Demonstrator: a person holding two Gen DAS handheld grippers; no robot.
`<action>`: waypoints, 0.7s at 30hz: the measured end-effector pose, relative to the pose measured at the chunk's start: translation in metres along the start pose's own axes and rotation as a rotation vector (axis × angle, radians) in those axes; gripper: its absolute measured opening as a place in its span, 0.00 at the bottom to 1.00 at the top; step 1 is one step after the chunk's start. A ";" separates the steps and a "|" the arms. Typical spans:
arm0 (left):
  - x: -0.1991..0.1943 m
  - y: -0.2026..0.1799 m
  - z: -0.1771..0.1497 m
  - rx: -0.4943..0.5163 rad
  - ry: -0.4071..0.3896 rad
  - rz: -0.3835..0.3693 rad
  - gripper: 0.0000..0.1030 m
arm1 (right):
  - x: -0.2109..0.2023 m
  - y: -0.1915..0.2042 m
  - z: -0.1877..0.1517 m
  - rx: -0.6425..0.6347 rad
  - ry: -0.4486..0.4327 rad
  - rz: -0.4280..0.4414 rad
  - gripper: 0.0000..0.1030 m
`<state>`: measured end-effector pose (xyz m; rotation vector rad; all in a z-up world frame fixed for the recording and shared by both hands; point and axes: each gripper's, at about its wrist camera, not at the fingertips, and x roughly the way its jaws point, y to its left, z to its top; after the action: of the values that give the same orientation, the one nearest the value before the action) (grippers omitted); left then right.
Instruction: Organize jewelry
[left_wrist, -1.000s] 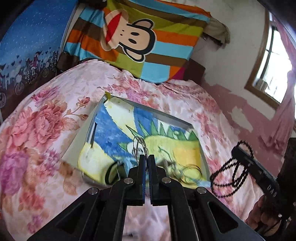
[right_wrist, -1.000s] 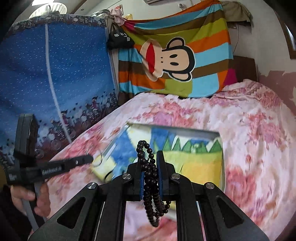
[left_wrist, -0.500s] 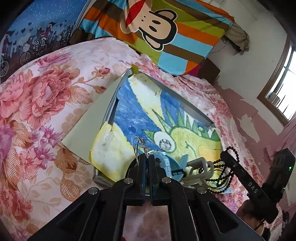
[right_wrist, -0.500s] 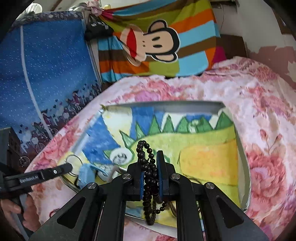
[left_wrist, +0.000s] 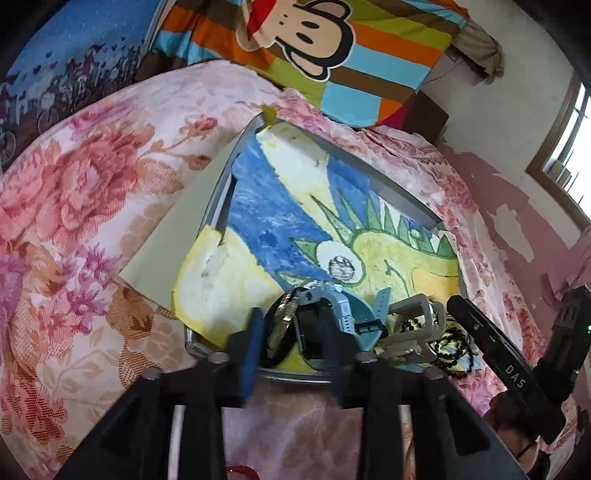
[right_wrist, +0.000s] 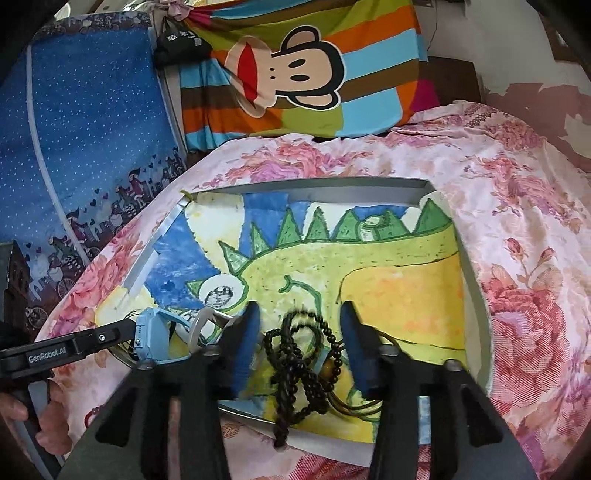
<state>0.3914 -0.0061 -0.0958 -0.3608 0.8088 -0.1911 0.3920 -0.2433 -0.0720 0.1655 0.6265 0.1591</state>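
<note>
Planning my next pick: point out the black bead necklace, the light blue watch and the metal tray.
Black bead necklace (right_wrist: 301, 354), right wrist view, bead tangle.
Light blue watch (right_wrist: 151, 341), right wrist view, case side.
Metal tray (right_wrist: 332, 190), right wrist view, far wall.

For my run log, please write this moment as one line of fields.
left claw: open, above blue watch | right claw: open, above black bead necklace | both items lie in tray | bed: floral cover
</note>
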 end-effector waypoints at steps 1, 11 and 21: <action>-0.003 -0.003 0.000 0.015 -0.011 0.004 0.53 | -0.001 -0.001 0.001 0.002 0.000 -0.004 0.41; -0.070 -0.027 0.006 0.073 -0.177 0.010 0.92 | -0.063 -0.012 0.008 0.029 -0.094 -0.034 0.84; -0.173 -0.055 -0.021 0.163 -0.386 0.037 1.00 | -0.155 0.011 -0.001 -0.008 -0.229 0.060 0.99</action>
<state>0.2571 -0.0094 0.0280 -0.2184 0.4157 -0.1452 0.2666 -0.2630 0.0180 0.1924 0.3929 0.1972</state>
